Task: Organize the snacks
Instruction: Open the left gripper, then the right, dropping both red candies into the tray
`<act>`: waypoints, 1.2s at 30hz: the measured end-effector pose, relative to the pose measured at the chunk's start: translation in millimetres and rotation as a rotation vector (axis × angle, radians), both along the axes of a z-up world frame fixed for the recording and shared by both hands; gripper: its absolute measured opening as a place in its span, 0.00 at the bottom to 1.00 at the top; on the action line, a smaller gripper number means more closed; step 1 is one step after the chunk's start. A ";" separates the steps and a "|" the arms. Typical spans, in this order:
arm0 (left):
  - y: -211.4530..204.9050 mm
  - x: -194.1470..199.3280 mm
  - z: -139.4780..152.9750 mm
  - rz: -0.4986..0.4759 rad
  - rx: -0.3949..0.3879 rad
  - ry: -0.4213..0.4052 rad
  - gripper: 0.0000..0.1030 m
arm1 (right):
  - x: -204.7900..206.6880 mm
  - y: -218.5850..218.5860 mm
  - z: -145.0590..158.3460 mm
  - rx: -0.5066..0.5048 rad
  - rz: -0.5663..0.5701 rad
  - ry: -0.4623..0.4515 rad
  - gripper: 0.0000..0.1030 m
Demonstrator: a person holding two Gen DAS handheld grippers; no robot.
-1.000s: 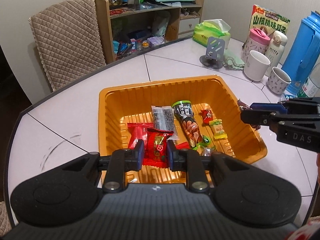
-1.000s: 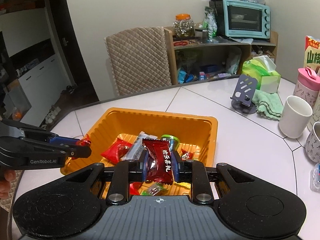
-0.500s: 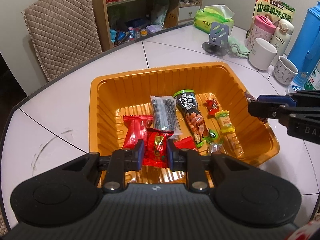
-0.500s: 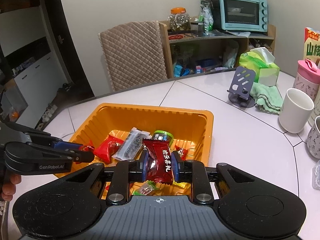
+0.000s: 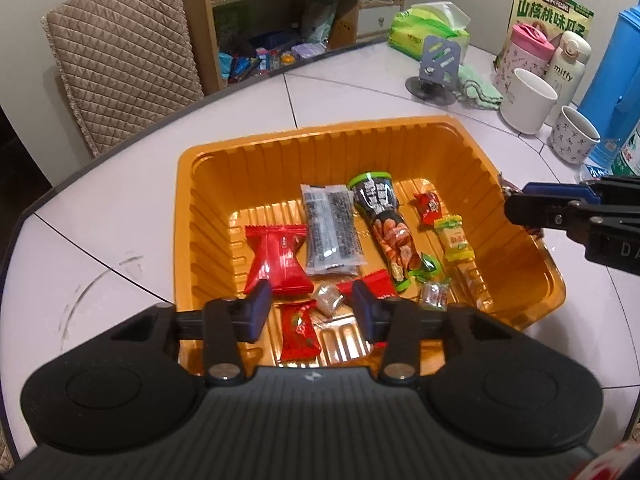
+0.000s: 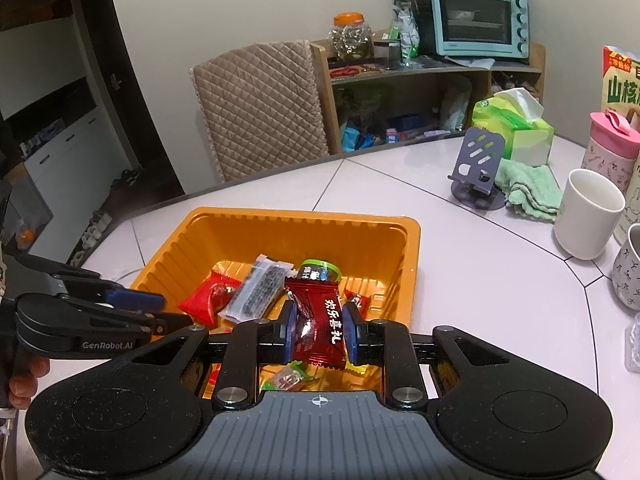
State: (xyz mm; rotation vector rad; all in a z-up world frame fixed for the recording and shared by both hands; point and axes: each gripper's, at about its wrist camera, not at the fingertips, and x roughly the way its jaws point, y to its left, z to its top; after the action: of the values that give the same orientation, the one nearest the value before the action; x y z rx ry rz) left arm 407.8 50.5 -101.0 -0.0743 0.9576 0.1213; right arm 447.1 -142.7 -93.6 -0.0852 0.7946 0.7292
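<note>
Opening left gripper (image 5: pixel 310 304): fingers just spread, red candy (image 5: pixel 299 333) loose in orange tray (image 5: pixel 208 216).
Right gripper (image 6: pixel 319 328): pinching dark red candy (image 6: pixel 318 322) over tray.

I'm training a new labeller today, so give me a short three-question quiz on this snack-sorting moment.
1. True or false: the left tongs grip a red candy.
2. What do the right tongs hold? A) dark red candy B) green tube C) nothing
3. What colour is the tray holding the snacks?

Key: 1. False; their pads have just been opening, and the small red candy lies loose in the tray. 2. A, the dark red candy. 3. Orange.
</note>
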 end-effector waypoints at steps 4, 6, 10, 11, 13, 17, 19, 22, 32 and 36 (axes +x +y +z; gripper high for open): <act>3.4 -2.8 4.4 0.007 0.001 -0.006 0.40 | 0.3 -1.5 1.8 0.007 -0.006 0.000 0.24; 5.7 -4.7 6.9 0.014 -0.001 -0.012 0.40 | 0.5 -1.6 2.1 0.010 -0.007 0.003 0.24; 10.2 -7.0 11.4 0.031 -0.007 -0.014 0.47 | 0.5 -0.4 0.7 0.013 -0.007 0.014 0.24; 11.3 -7.7 12.3 0.036 -0.009 -0.015 0.50 | 0.3 0.2 0.1 0.014 -0.006 0.016 0.24; 12.7 -8.4 13.8 0.043 -0.008 -0.017 0.50 | 0.0 2.6 -1.6 0.014 0.000 0.023 0.24; 15.4 -8.6 15.5 0.056 -0.011 -0.014 0.51 | -0.4 9.8 -5.2 0.021 0.015 0.041 0.24; 17.2 -8.8 15.7 0.066 -0.014 -0.012 0.52 | -0.6 14.4 -7.2 0.024 0.022 0.049 0.24; 20.0 -8.8 16.9 0.078 -0.014 -0.010 0.52 | 0.0 22.3 -9.6 0.033 0.032 0.060 0.24; 30.8 -4.7 21.5 0.110 -0.014 -0.018 0.53 | 10.5 43.5 -15.8 0.063 0.022 0.078 0.24; 33.6 -3.8 21.7 0.122 -0.014 -0.021 0.60 | 13.6 47.9 -15.3 0.078 0.007 0.072 0.24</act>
State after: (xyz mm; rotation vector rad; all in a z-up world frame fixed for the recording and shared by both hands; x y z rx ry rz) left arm 403.9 84.0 -79.3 -0.1467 0.9325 0.2264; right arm 460.7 -94.8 -108.9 0.0083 0.8339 0.7727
